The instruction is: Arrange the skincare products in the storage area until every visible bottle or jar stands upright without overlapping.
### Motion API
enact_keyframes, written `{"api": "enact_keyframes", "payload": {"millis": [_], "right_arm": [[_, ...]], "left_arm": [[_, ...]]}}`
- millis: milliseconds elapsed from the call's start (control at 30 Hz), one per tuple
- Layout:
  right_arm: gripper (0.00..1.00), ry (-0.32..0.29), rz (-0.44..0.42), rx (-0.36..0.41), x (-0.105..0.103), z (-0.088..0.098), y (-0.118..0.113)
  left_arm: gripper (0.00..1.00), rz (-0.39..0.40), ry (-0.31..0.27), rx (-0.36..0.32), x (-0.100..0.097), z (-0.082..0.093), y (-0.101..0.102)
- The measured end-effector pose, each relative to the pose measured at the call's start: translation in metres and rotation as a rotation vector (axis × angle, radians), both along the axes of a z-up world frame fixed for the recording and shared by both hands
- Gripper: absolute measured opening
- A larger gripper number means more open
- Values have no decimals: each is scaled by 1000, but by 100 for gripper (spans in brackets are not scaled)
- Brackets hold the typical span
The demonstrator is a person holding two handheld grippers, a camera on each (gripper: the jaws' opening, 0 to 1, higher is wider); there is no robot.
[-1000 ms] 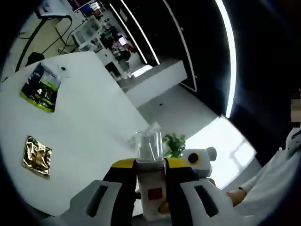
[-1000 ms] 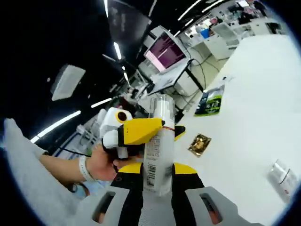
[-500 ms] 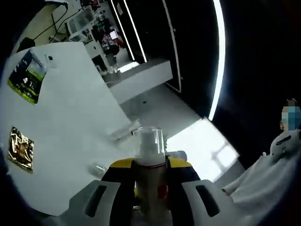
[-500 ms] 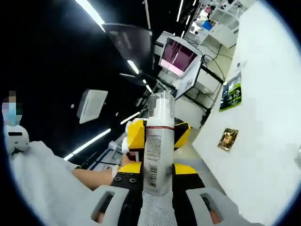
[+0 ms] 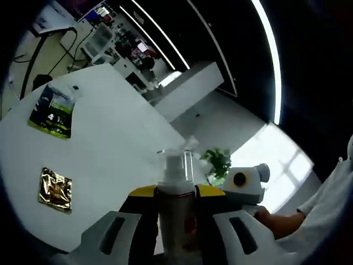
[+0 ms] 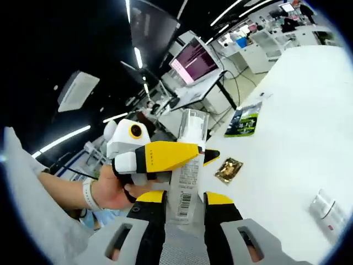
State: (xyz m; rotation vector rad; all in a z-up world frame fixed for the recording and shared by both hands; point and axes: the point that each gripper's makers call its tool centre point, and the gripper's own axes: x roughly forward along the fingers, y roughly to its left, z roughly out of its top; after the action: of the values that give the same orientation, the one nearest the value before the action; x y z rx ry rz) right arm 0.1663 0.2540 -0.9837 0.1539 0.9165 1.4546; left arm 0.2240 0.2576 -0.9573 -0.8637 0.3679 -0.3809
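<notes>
Both views swing back toward the white tabletop (image 5: 110, 149). My left gripper (image 5: 176, 207) and right gripper (image 6: 177, 207) both clamp the white clear-capped pump bottle (image 6: 187, 165), mid-air off the tabletop's near edge. Handover step; next, one releases, other stands it upright.

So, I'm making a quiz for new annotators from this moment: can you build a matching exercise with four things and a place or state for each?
Things:
1. pump bottle
2. gold foil sachet
3. green and black packet
4. small white tube

Places or states:
A. lying flat on the white table, farthest from the grippers, green print up
B. held off the table between both grippers' jaws
C. lying on its side on the table, at the lower right of the right gripper view
D. lying flat on the table, crinkled and shiny

Pairs: 1-B, 2-D, 3-A, 4-C
</notes>
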Motion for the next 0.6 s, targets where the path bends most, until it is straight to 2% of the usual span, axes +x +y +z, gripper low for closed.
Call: {"api": "enact_keyframes", "payload": {"millis": [100,200,367,433,467,533,567,600], "right_arm": [[19,-63,17,-44,-1,-7,3],[16,-77,8,-96,0,-13,3],[15,-100,10,-110,1,-15,3],[14,-92,11,-93,4,-14,0],[13,-60,12,-82,4,-12,-2],[12,-42,11,-64,5,-10,-2],[11,18,1,-38,5,-6,-3],[10,66,-6,-1,5,-1,-3]], "left_arm": [[21,-2,18,51,0,-7,-1],[21,2,31,79,0,-11,0],[21,15,48,97,0,-15,3],[21,19,37,88,1,-13,3],[21,18,36,82,1,-13,4],[21,8,26,71,1,-10,1],[21,-10,6,61,0,-7,-1],[21,-2,-22,6,2,0,0]]}}
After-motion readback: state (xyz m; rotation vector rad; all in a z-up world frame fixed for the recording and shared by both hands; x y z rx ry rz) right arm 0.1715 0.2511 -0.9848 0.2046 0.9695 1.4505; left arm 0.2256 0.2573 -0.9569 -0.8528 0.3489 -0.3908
